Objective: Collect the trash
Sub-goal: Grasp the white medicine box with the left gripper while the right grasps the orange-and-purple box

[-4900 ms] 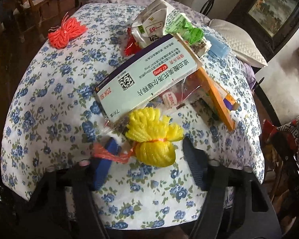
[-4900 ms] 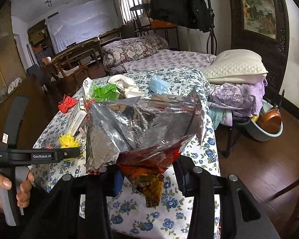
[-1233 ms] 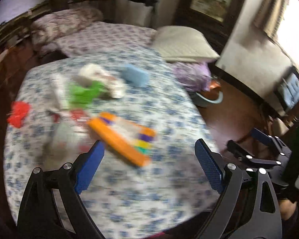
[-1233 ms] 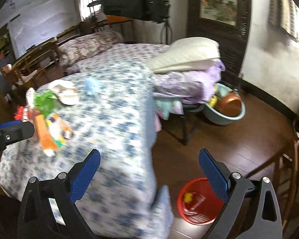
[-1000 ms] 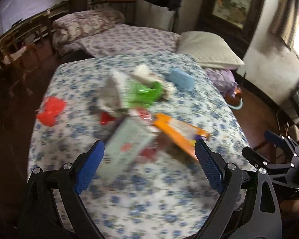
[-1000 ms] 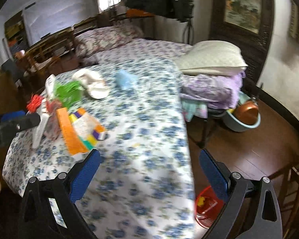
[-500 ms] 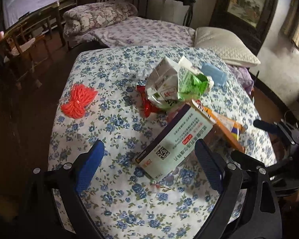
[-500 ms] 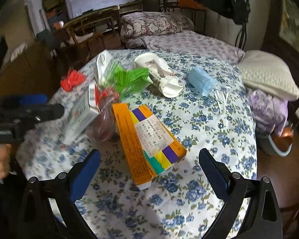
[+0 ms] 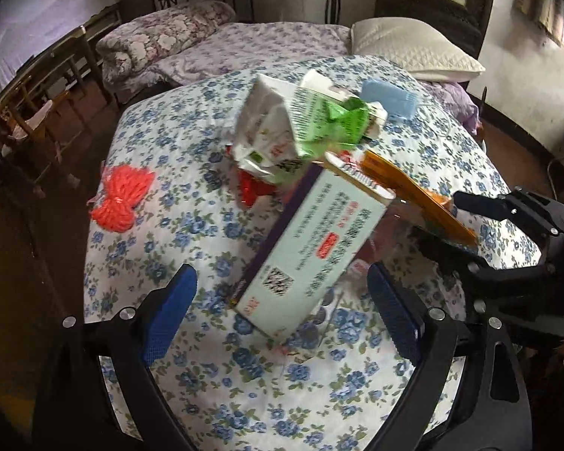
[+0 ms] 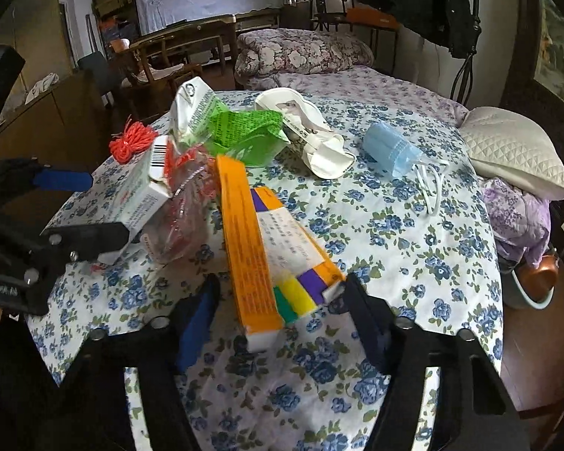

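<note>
An orange box (image 10: 252, 240) with purple, yellow and green stripes lies on the floral tablecloth (image 10: 413, 244). Its near end sits between the fingers of my right gripper (image 10: 282, 323), whose jaws are closing; a gap still shows at the left pad. A pale green medicine box (image 9: 312, 248) leans on a clear plastic bag (image 10: 180, 218). Its low end lies between the wide-apart fingers of my left gripper (image 9: 282, 315), which is open and touches nothing. Behind are a crumpled green-and-white carton (image 9: 308, 127), a red wrapper (image 9: 252, 188), a white mask (image 10: 312, 131) and a blue face mask (image 10: 391, 150).
A red-orange yarn bow (image 9: 122, 197) lies near the table's left edge. Past the table stand a bed with a floral quilt (image 10: 300, 52) and a white pillow (image 10: 515, 150). Wooden chairs (image 9: 37, 112) are at the left. A basin with a copper pan (image 10: 534, 282) sits on the floor, right.
Both grippers, which held a yellow yarn bow and a foil wrapper earlier, are back over the table empty. The right jaws have narrowed around the orange box. The left gripper has sunk toward the pale box.
</note>
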Tool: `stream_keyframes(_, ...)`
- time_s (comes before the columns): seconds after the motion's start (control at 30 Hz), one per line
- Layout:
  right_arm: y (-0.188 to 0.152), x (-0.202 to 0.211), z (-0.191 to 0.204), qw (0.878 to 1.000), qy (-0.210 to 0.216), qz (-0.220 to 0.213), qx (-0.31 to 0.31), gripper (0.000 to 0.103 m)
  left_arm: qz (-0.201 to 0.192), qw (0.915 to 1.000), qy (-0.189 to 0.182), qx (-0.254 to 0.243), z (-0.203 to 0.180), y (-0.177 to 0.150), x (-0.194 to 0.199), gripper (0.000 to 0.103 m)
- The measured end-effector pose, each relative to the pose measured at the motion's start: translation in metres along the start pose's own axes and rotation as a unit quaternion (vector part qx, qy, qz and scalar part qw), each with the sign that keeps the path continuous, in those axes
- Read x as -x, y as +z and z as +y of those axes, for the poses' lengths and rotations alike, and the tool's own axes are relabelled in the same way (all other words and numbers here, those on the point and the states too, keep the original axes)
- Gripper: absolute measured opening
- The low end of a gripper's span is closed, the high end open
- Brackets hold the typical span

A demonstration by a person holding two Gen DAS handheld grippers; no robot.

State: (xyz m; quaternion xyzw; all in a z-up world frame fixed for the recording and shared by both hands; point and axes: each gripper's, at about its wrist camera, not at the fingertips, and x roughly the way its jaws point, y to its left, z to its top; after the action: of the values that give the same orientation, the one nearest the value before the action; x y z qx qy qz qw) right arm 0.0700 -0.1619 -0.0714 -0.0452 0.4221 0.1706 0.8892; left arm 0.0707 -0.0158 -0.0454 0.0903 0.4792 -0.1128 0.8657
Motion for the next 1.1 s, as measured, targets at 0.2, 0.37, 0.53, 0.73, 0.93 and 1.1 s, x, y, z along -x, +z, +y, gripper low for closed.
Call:
stream_keyframes(0.2,0.002,0.016,-0.009,0.998,0.043,-0.015,-0.035,0.019,0.010,0.9998,-0.015,0.005,-0.004,0.003,-0.008,0.089)
stream_keyframes(0.37,0.001,0.031,-0.016,0.995,0.073,-0.020,-0.059,0.016,0.009,0.9998,-0.012,0.011,0.000,0.003,-0.011,0.089)
stream_keyframes(0.53,-0.004,0.026,-0.012,0.995,0.082,0.003,-0.051,0.045,0.004,0.9995,-0.020,0.025,0.007,0.006,-0.014,0.088)
stream_keyframes(0.73,-0.005,0.031,-0.015,0.996,0.073,-0.011,-0.054,0.071,-0.001,0.9988,-0.044,0.021,0.006,0.007,-0.020,0.061)
stream_keyframes(0.93,-0.005,0.033,-0.019,0.996,0.067,-0.021,-0.060,0.074,-0.018,0.9994,-0.030,0.001,-0.004,0.008,-0.011,0.048)
stream_keyframes(1.1,-0.004,0.036,-0.014,0.996,0.065,-0.032,-0.055,0.074,-0.056,0.9957,-0.048,0.057,0.012,0.009,0.018,0.047)
